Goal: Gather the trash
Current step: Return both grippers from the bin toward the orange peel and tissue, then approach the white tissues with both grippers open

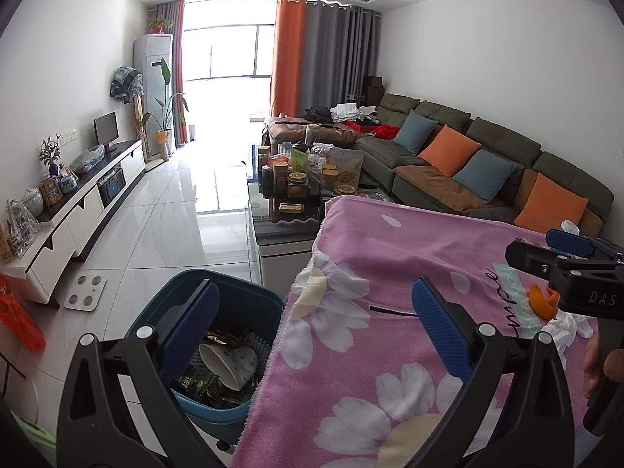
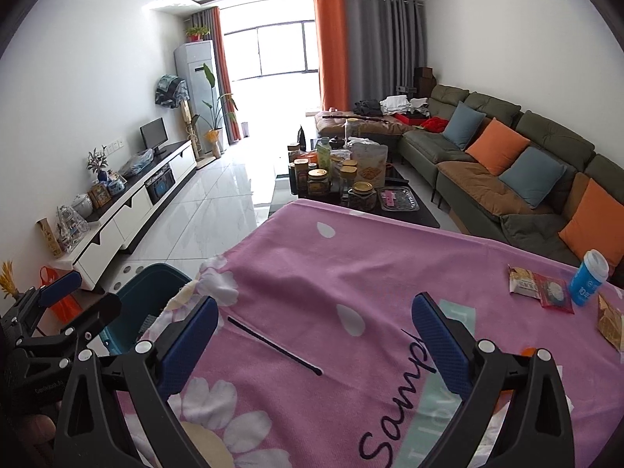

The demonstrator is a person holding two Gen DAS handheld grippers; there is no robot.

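A blue trash bin (image 1: pixel 249 405) stands on the floor at the left edge of a table under a pink flowered cloth (image 1: pixel 390 273). It holds a white paper cup (image 1: pixel 228 362) and wrappers. My left gripper (image 1: pixel 316 331) is open and empty, above the bin and the table edge. My right gripper (image 2: pixel 316 331) is open and empty over the cloth, above a thin black stick (image 2: pixel 273 345). On the cloth lie snack wrappers (image 2: pixel 540 286), a blue cup (image 2: pixel 589 279), orange peel (image 1: pixel 542 300) and crumpled white tissue (image 1: pixel 563 329). The bin also shows in the right wrist view (image 2: pixel 144 292).
A coffee table (image 2: pixel 425 216) crowded with jars stands beyond the cloth. A green sofa (image 2: pixel 507 179) with cushions runs along the right wall. A white TV cabinet (image 1: pixel 78 218) lines the left wall. A white scale (image 1: pixel 85 292) lies on the tiled floor.
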